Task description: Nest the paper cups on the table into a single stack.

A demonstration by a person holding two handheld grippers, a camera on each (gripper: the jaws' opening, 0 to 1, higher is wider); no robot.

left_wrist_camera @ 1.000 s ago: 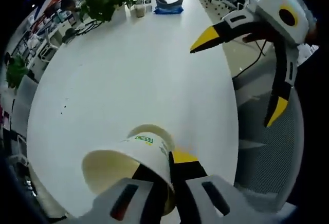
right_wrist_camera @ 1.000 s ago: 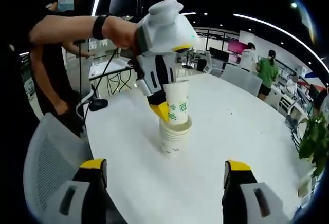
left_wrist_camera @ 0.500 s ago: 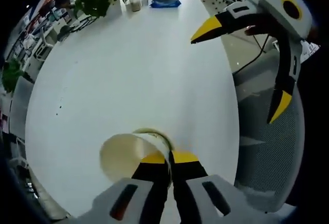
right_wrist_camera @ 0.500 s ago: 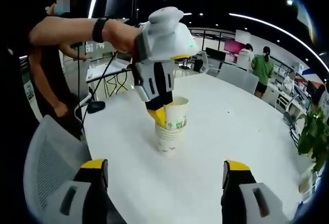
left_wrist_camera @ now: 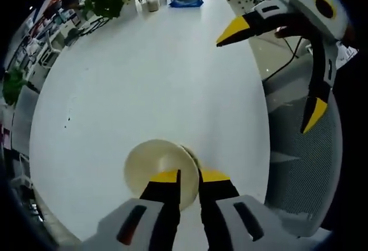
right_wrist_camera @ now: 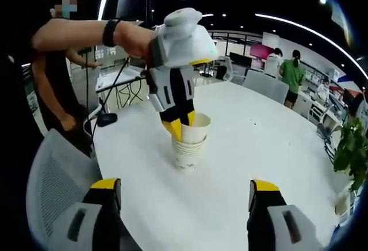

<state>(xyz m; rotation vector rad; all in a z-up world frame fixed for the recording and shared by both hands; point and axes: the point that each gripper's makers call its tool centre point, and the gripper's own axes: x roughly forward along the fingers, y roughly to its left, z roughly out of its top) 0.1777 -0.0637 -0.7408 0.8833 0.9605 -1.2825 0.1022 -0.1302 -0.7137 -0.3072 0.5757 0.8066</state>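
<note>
The left gripper (right_wrist_camera: 179, 125) jaws stand slightly parted astride the top paper cup's (right_wrist_camera: 194, 129) rim; right gripper (right_wrist_camera: 187, 196) jaws gape wide, empty.

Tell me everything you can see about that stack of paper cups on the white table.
The stack of paper cups stands upright on the white table. The cups look like cream paper, with small green marks on the side. The top cup sits slightly tilted, not fully down. The left gripper comes from above, its yellow-tipped jaws astride the top cup's rim. In the left gripper view its open, empty inside shows.
</note>
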